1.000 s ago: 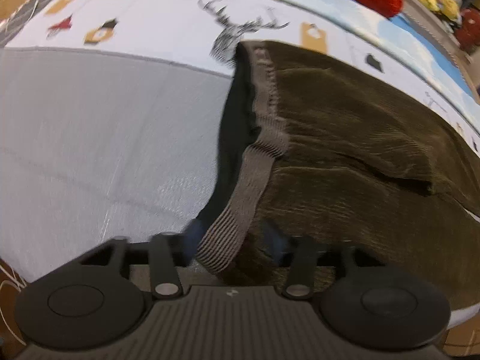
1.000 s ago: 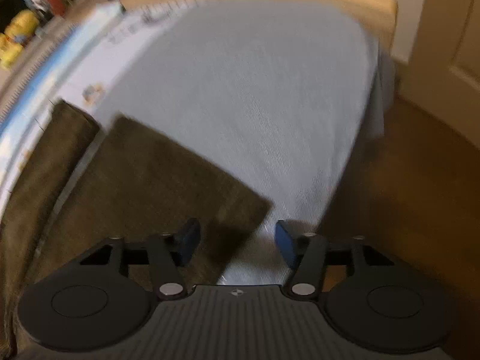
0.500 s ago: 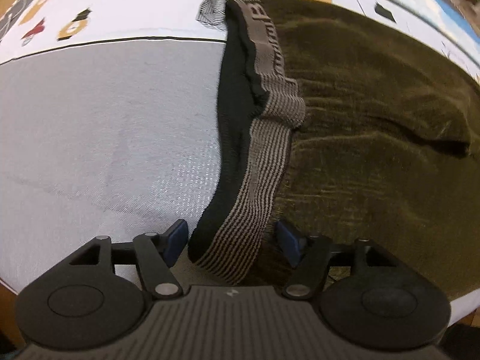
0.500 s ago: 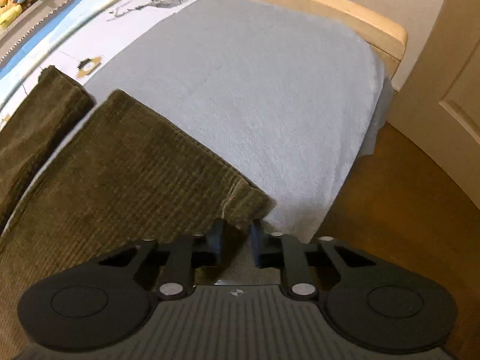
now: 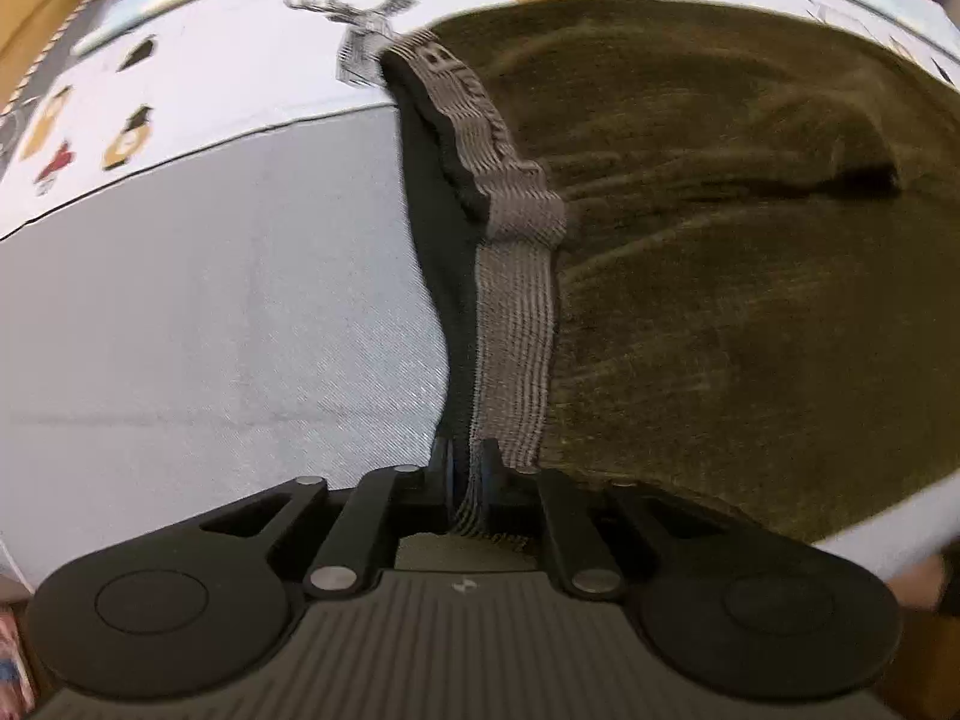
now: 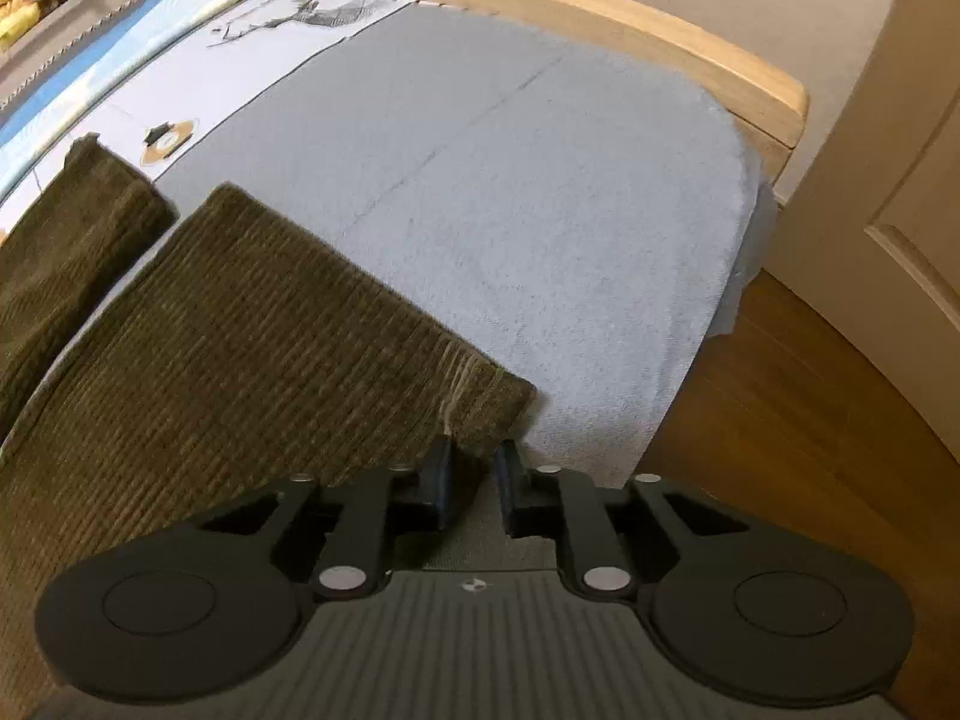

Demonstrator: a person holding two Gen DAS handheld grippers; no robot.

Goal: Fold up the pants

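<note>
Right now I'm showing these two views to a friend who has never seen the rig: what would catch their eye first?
Probably the olive corduroy pants spread across the pale blue bed sheet. In the left wrist view, the left gripper pinches the striped grey waistband at the near edge, its jaws having just closed on it. In the right wrist view, the right gripper grips the near leg's hem.

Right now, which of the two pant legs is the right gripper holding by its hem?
The nearer leg: the right gripper pinches its hem corner. The far leg lies untouched by the printed blanket.
</note>
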